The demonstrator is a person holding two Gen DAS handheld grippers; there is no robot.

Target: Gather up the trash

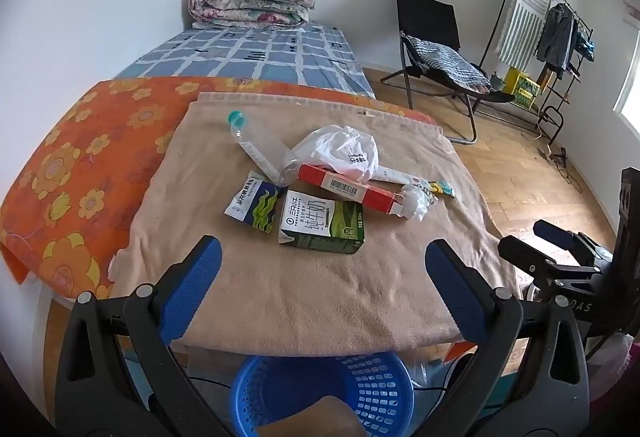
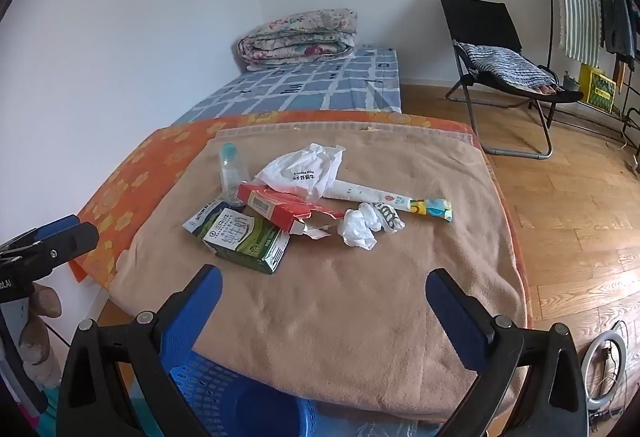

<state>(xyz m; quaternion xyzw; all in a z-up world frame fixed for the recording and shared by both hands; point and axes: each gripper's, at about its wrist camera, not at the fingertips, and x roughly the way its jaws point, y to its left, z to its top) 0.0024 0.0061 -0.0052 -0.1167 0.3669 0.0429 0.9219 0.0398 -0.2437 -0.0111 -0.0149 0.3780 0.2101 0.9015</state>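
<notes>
Up close, the left gripper [image 1: 323, 291] and the right gripper [image 2: 324, 311] both hover with their blue-padded jaws spread wide and nothing between them, tilted down over the near edge of a tan blanket [image 1: 304, 289] that covers a low surface. Each wrist view catches the other tool at its margin: the right gripper shows at the right edge of the left view, the left gripper at the left edge of the right view. Only the left view shows the full round of the blue basket [image 1: 324, 393] below the blanket's near edge; the right view shows just a part of it. The trash lies in a loose heap near the middle of the blanket, well beyond both sets of fingertips. Nearest is a green and white milk carton [image 1: 322, 227] printed with large Chinese characters, lying on its side. Just left of it is a small snack packet [image 1: 256, 207], and behind it a long red box [image 1: 350, 193] with a barcode label; the right view alone shows its torn open end. A crumpled white plastic bag [image 1: 340, 151] with small printed writing rests on the box, a clear bottle [image 1: 252, 149] with a teal cap lies on the left, and a wad of white tissue [image 2: 358, 229] sits to the right beside a long white tube [image 2: 372, 195]. Farther out are an orange flowered cloth [image 1: 72, 173], a blue checked bed [image 1: 256, 57] with a folded quilt [image 1: 252, 3], a black folding chair [image 1: 436, 49] and a clothes rack [image 1: 536, 21].
</notes>
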